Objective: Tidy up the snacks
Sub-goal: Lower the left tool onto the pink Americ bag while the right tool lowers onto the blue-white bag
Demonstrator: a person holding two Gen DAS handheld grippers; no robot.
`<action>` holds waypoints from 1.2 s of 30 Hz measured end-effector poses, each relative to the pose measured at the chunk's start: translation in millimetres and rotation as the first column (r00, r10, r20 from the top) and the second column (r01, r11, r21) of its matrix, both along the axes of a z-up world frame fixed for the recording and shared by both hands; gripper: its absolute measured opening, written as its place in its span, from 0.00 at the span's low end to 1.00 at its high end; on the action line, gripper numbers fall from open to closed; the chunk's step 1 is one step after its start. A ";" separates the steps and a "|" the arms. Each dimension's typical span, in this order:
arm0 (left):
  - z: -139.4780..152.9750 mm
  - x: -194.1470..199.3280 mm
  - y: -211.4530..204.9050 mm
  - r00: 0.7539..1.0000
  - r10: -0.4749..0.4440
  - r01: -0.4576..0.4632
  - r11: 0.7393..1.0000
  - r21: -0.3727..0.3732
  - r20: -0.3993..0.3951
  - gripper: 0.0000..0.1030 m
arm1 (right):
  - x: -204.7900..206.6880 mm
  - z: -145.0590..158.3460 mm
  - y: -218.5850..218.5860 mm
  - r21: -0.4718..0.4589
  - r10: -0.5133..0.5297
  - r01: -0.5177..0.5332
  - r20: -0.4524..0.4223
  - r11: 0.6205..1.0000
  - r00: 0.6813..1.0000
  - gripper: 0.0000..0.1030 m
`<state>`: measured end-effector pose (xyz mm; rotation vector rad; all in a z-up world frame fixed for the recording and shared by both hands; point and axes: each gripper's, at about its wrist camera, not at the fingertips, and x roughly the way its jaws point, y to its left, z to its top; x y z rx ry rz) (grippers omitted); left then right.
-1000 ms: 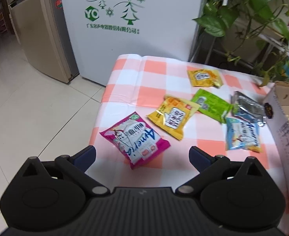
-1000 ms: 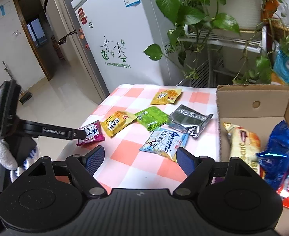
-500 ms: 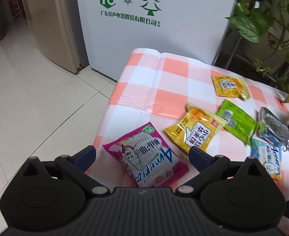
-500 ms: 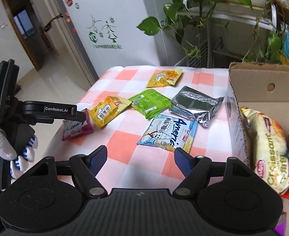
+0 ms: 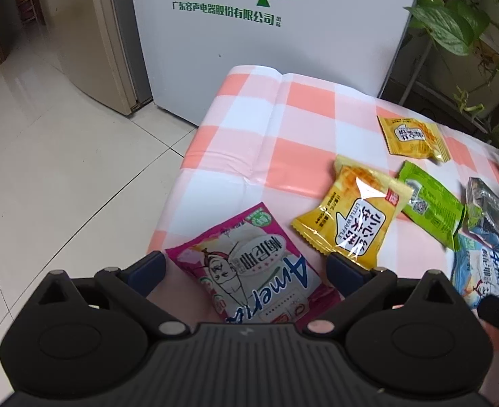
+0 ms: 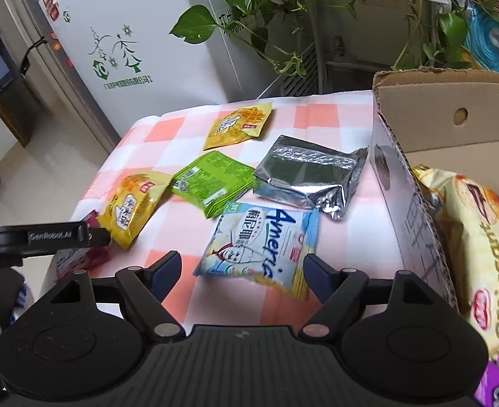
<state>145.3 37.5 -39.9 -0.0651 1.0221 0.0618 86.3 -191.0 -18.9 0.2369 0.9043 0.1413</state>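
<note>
Left wrist view shows the left gripper (image 5: pixel 246 266) spread, fingers straddling the pink snack packet (image 5: pixel 249 271) at the table's (image 5: pixel 283 115) near-left corner: lower squarely, pinch its middle, and avoid snagging the yellow waffle packet (image 5: pixel 352 215) beside it.
</note>
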 end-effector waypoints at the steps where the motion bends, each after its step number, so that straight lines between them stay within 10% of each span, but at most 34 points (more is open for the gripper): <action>1: -1.1 0.1 -0.4 1.000 -0.004 0.004 1.000 0.004 0.002 0.97 | 2.0 -1.5 1.7 -0.013 -0.003 0.003 0.001 1.000 1.000 0.82; 10: -4.3 -1.2 -2.5 0.999 -0.033 0.032 0.999 0.029 0.030 0.95 | 16.1 -9.7 6.8 -0.067 0.004 -0.003 0.019 0.998 1.000 0.83; 23: 2.9 -13.2 -10.0 0.989 -0.138 0.138 0.990 0.007 0.049 0.73 | 12.0 -6.3 2.7 -0.077 0.077 -0.073 0.044 0.994 0.996 0.56; 36: 8.7 -41.1 -26.8 0.941 -0.338 0.337 0.941 -0.023 -0.015 0.71 | -11.8 5.0 12.8 -0.028 0.331 -0.335 -0.100 0.942 0.938 0.65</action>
